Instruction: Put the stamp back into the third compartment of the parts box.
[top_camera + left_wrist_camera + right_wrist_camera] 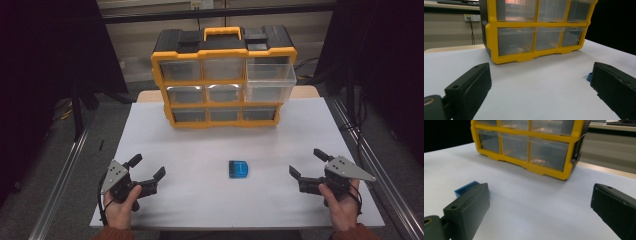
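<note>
High view: blue case [239, 168] flat on table [200, 150], mid-width, toward near edge.
Left gripper [148, 167]: wide open, empty.
Right gripper [306, 163]: wide open, empty.
Handling: probably light, rigid, slick plastic.
Hold: across the two long sides.
Organizer [224, 75]: far edge, one drawer [270, 82] out.

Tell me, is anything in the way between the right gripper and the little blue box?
Nothing visible is. The blue box lies alone on the white table, and only bare tabletop lies between it and the right gripper. Its fingers are open, and the yellow drawer cabinet stands farther back.
</note>
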Action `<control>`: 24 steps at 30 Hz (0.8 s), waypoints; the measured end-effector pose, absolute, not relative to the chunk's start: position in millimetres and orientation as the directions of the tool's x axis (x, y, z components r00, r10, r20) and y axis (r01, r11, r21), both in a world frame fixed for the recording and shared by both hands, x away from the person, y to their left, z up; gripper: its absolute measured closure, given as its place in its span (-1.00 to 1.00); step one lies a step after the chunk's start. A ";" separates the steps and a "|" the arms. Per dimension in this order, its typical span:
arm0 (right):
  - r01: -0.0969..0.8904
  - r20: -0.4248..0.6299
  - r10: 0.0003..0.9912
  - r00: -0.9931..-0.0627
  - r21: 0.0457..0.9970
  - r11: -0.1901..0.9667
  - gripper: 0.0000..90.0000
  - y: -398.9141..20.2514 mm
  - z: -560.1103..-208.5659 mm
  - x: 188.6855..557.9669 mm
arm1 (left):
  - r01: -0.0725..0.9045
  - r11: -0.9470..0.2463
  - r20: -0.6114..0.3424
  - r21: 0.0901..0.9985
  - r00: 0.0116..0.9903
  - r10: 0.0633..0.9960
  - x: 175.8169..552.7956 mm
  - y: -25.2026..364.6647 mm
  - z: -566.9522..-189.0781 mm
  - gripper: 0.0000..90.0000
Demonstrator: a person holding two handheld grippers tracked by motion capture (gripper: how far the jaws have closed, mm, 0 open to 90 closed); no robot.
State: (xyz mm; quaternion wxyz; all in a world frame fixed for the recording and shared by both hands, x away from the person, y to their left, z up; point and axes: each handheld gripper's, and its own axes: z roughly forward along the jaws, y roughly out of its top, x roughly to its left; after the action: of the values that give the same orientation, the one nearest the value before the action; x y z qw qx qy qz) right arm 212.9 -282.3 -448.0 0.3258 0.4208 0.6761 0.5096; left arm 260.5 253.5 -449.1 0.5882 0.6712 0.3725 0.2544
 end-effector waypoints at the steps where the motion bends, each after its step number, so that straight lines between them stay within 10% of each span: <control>1: 0.238 -0.008 0.903 -0.430 0.964 0.121 -0.95 -281.9 -448.4 213.7 | 0.204 0.001 -0.125 0.979 0.592 0.796 261.1 251.0 -449.6 -0.92; 24: 0.330 0.047 0.835 -0.549 0.930 0.165 -0.96 -266.3 -450.8 228.7 | 0.214 -0.006 -0.120 0.977 0.570 0.813 260.1 254.8 -449.3 -0.92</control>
State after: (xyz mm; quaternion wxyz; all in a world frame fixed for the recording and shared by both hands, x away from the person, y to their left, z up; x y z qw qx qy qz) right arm 228.7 -266.3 -450.8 0.2502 0.4038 0.7209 0.5047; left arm 260.1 254.8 -449.3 0.5887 0.6620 0.3879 0.2544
